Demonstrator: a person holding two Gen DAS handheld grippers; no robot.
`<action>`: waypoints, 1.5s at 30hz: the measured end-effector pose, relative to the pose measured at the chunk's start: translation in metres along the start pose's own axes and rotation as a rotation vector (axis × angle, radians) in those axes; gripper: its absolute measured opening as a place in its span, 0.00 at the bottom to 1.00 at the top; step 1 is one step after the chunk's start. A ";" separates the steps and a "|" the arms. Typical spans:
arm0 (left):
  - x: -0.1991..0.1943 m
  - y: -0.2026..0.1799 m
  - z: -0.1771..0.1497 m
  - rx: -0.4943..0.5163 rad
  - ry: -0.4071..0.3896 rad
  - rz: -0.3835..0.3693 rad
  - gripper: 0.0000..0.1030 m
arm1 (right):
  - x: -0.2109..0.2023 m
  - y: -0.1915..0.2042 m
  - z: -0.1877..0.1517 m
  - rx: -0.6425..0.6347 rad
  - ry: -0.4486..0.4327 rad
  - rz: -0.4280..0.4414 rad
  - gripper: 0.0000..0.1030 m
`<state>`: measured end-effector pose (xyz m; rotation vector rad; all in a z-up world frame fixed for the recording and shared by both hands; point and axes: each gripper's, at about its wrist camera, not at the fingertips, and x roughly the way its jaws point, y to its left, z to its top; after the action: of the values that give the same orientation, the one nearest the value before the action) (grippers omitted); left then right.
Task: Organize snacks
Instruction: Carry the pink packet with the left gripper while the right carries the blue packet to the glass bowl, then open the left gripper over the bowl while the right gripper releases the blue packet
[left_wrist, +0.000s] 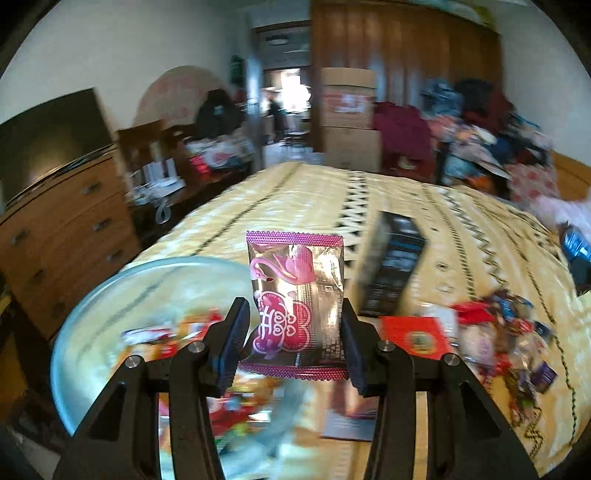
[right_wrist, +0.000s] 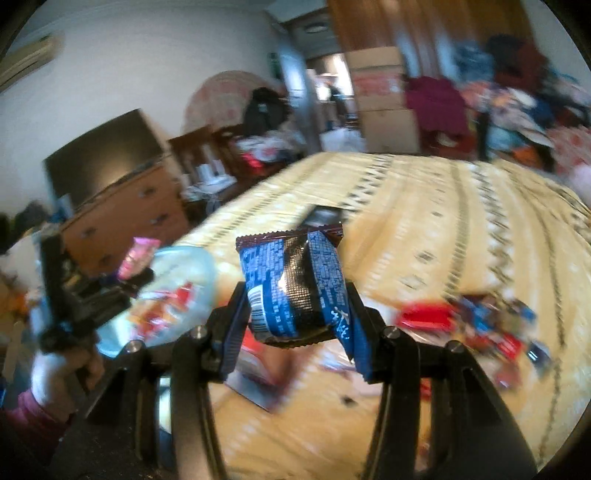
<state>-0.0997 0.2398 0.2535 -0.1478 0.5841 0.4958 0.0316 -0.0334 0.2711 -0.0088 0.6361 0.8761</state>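
My left gripper (left_wrist: 293, 314) is shut on a pink and silver snack packet (left_wrist: 295, 299) with a flamingo on it, held upright above the bed. Under it to the left lies a clear glass bowl (left_wrist: 110, 291) with several bright snacks inside. My right gripper (right_wrist: 297, 312) is shut on a blue and black snack packet (right_wrist: 295, 284), lifted off the bed. In the right wrist view the bowl (right_wrist: 184, 269) sits at the left, with the left gripper (right_wrist: 122, 284) and its pink packet (right_wrist: 138, 256) beside it. A blurred pile of loose snacks (left_wrist: 498, 325) lies on the bedspread to the right, and the same snack pile (right_wrist: 476, 321) shows in the right wrist view.
The yellow patterned bedspread (left_wrist: 461, 236) carries a black box (left_wrist: 395, 266) standing behind the packets and a red card (left_wrist: 417, 334). A wooden dresser (left_wrist: 62, 236) with a dark screen stands left of the bed. Cardboard boxes (left_wrist: 349, 118) and heaped clothes fill the far side.
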 end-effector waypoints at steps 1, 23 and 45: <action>0.000 0.008 0.000 -0.011 0.003 0.011 0.47 | 0.008 0.010 0.005 -0.012 0.002 0.020 0.48; 0.016 0.142 -0.017 -0.199 0.063 0.114 0.47 | 0.140 0.190 0.019 -0.185 0.212 0.306 0.48; 0.035 0.165 -0.030 -0.237 0.125 0.085 0.47 | 0.174 0.208 0.004 -0.138 0.284 0.312 0.48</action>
<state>-0.1700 0.3895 0.2097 -0.3827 0.6545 0.6409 -0.0342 0.2277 0.2342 -0.1641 0.8557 1.2328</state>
